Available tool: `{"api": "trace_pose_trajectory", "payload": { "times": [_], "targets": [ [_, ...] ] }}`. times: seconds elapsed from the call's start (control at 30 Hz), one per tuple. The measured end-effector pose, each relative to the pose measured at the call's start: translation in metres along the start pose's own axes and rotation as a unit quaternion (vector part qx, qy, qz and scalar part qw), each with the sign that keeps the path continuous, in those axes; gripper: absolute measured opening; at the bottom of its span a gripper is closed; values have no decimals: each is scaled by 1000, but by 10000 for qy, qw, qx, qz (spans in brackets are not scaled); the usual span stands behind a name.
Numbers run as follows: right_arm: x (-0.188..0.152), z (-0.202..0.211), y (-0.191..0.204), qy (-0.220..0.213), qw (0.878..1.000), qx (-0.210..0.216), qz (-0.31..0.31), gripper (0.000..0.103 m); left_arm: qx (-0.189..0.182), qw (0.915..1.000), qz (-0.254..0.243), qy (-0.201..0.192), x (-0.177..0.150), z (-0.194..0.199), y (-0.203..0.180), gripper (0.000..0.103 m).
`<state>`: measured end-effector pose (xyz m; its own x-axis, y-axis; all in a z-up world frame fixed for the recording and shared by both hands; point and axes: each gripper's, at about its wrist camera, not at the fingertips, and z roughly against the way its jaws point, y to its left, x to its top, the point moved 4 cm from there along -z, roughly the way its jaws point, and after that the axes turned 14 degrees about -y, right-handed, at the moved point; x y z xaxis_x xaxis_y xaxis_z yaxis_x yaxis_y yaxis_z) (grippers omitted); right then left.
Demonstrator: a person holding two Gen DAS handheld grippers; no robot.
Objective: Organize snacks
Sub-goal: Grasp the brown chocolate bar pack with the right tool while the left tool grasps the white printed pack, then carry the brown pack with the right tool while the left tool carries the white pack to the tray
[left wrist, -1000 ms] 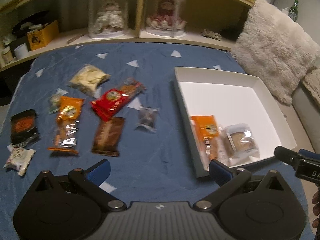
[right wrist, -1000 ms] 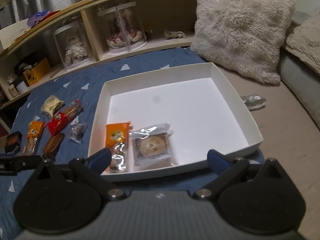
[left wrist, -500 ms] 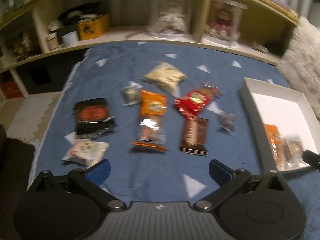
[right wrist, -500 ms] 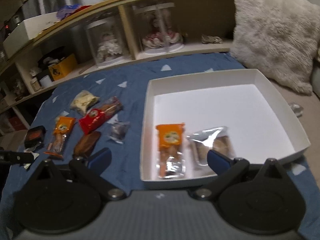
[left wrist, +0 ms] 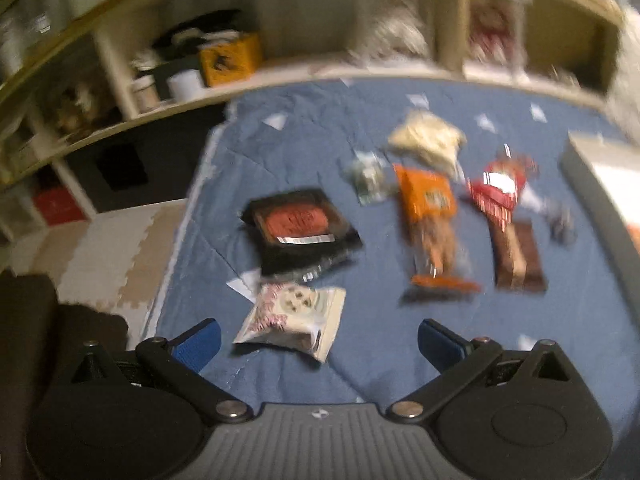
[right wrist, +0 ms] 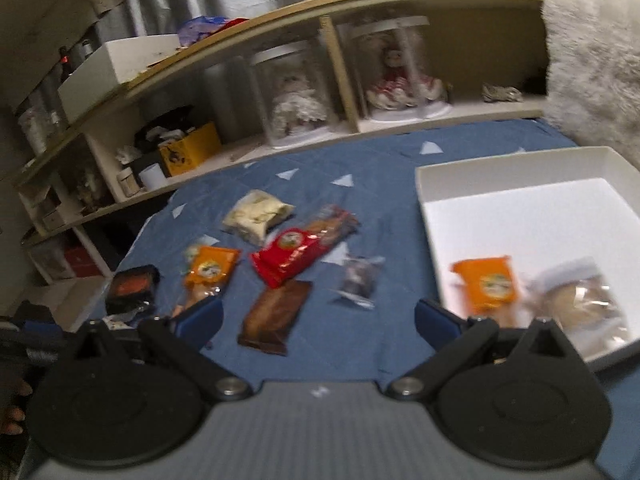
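Observation:
Several wrapped snacks lie on a blue quilt [left wrist: 200, 240]. My left gripper [left wrist: 319, 344] is open, empty, just above a white cookie packet [left wrist: 292, 314]. Beyond it lie a black packet [left wrist: 298, 226], an orange packet [left wrist: 430, 216], a brown bar [left wrist: 516, 256] and a red packet [left wrist: 500, 192]. My right gripper [right wrist: 318, 320] is open and empty over the brown bar [right wrist: 278, 312]. At the right stands a white box [right wrist: 520, 168] holding an orange packet [right wrist: 486, 284] and a clear-wrapped cake [right wrist: 584, 304].
A low wooden shelf [right wrist: 360, 12] with doll cases and a yellow box [right wrist: 190, 148] runs along the back. A fluffy white pillow [right wrist: 592, 48] leans at the right. Floor mats [left wrist: 100, 248] lie left of the quilt. A hand [right wrist: 12, 404] shows at lower left.
Both grippers have swung left, away from the white box toward the loose snacks. The left one now hangs over the cookie packet, the right one over the brown bar. Both stayed open.

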<state>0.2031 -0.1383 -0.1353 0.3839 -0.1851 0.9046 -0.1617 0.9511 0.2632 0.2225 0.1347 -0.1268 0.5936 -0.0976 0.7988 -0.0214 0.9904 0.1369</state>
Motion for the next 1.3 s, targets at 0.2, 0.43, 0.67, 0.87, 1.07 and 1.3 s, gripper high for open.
{"api": "trace_pose_trajectory", "payload": {
  "times": [0.2,0.43,0.67,0.87,1.07,1.3],
  "targets": [
    [-26,-44,19,334,9992,73,197,103,-125,9979,-611,-150,-6,-13,-2,103],
    [-43,-76,12,642,9957,446,-498,68,-185,9976,-434,-504,3,-22,5,103],
    [-52,-84,13,910,9917,696,-589,31,-254,9985,-420,-256,-2,-37,7,103],
    [-49,-79,19,1106,9893,912,-281,10,-356,9990,-99,-234,0,-35,14,103],
    [-35,-51,6,1389,9871,785,91,8,-288,9993,74,-218,-2,-35,20,94],
    [-24,-30,-13,1458,9883,435,103,43,-304,9995,75,-47,-9,-41,23,75]
  ]
}}
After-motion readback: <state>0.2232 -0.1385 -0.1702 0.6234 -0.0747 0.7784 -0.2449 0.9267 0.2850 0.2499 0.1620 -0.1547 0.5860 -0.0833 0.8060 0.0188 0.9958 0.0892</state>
